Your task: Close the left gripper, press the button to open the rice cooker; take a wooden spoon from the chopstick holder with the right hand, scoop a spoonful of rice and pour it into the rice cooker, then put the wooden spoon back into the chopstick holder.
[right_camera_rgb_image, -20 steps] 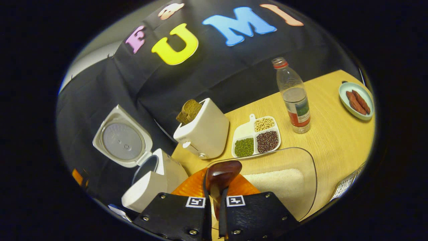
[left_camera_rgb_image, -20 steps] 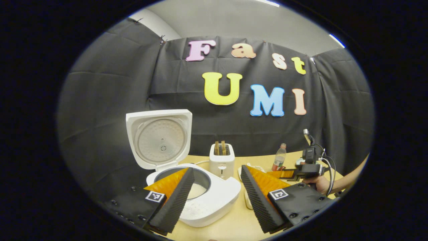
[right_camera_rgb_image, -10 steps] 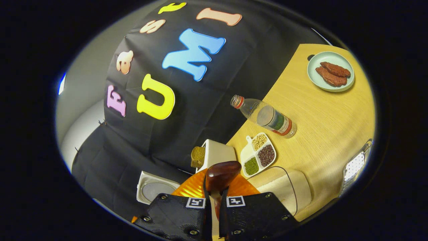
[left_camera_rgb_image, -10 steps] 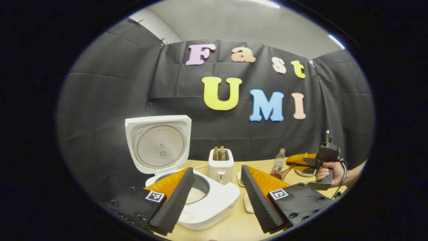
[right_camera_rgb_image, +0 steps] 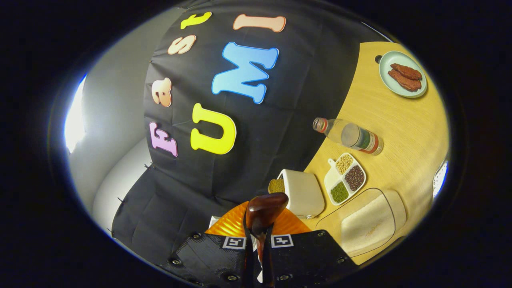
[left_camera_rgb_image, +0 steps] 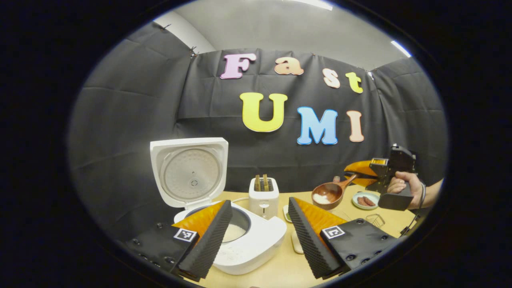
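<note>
The white rice cooker (left_camera_rgb_image: 248, 240) stands open with its lid (left_camera_rgb_image: 189, 172) upright and rice in the pot. My left gripper (left_camera_rgb_image: 258, 236) hangs open just in front of it, holding nothing. In the left gripper view, my right gripper (left_camera_rgb_image: 362, 174) is in the air at the right, held by a hand (left_camera_rgb_image: 400, 186). It is shut on the handle of the wooden spoon (left_camera_rgb_image: 329, 194), whose bowl carries white rice. In the right gripper view, the spoon (right_camera_rgb_image: 265, 207) sticks out from my right gripper (right_camera_rgb_image: 258, 224), high above the clear rice container (right_camera_rgb_image: 370, 222).
On the wooden table (right_camera_rgb_image: 400, 120) stand a white toaster (left_camera_rgb_image: 264, 192) with bread, a divided bean tray (right_camera_rgb_image: 346, 178), a plastic bottle (right_camera_rgb_image: 352, 136) and a plate of sausages (right_camera_rgb_image: 402, 74). A metal mesh holder (left_camera_rgb_image: 374, 219) sits at the right.
My right gripper has risen from the rice container with the spoon, turning as it went; the spoon's bowl now shows rice. My left gripper has barely moved.
</note>
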Available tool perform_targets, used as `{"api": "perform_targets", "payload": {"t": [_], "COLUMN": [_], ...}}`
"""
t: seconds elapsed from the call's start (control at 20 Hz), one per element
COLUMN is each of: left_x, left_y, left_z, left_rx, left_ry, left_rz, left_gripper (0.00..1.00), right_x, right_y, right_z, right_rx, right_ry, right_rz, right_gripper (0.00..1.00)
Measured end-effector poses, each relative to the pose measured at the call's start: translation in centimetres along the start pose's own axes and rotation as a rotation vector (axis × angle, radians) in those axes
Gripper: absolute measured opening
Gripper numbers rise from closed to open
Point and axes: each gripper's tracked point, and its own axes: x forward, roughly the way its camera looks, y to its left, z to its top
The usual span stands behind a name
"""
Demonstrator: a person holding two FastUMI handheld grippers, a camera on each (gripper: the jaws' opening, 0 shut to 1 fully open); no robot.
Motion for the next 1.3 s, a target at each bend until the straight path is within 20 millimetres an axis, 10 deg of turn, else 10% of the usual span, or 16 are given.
{"api": "perform_targets", "payload": {"t": [0.8,1.3], "left_x": [-3.6,-3.3], "left_y": [6.0,6.9], "left_z": [-2.8,-3.5], "left_rx": [-0.033,-0.044], "left_ry": [0.013,0.008], "left_rz": [0.055,0.073], "left_gripper": [0.98,0.98], "right_x": [7.5,14.4], "right_y": [9.7,11.2], "right_z": [-8.7,-15.1], "right_rx": [-0.157,-0.347], "right_ry": [0.182,0.293], "right_rz": [0.123,0.132], "right_gripper": [0.08,0.08]}}
